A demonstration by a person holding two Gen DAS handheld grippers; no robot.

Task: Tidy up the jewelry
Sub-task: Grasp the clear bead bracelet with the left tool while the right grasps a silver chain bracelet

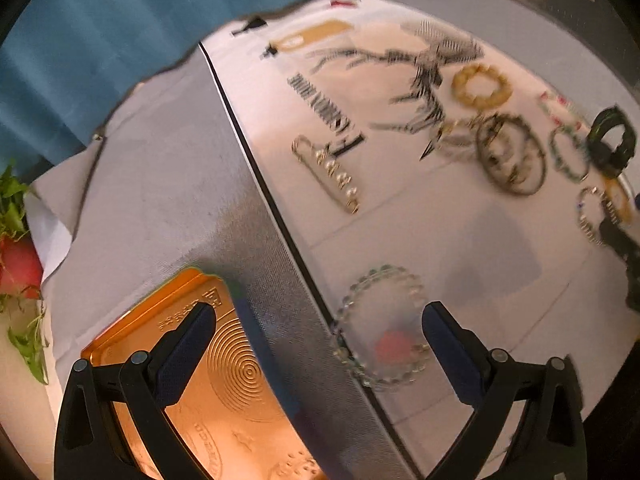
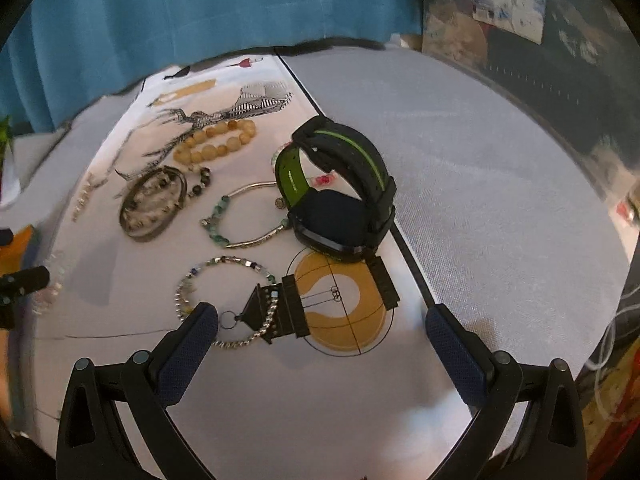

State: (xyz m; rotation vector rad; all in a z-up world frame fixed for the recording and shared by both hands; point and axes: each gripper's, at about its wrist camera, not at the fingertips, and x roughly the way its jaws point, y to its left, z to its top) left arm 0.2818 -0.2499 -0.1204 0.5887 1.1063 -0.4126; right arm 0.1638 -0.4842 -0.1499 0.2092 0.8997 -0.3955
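Note:
Jewelry lies spread on a printed white sheet. A black and green watch stands upright at the sheet's right edge. Beside it lie a silver bangle with green beads, a dark coiled bracelet, an amber bead bracelet and a silver bead chain. My right gripper is open just in front of that chain and holds nothing. My left gripper is open above the sheet's left edge, with a clear bead bracelet between its fingers and an orange tin under its left finger. A pearl bar pin lies further back.
A grey cloth covers the table on both sides of the sheet. A blue curtain hangs behind. Green leaves and a red thing sit at the table's far left. Clutter and cables crowd the right side.

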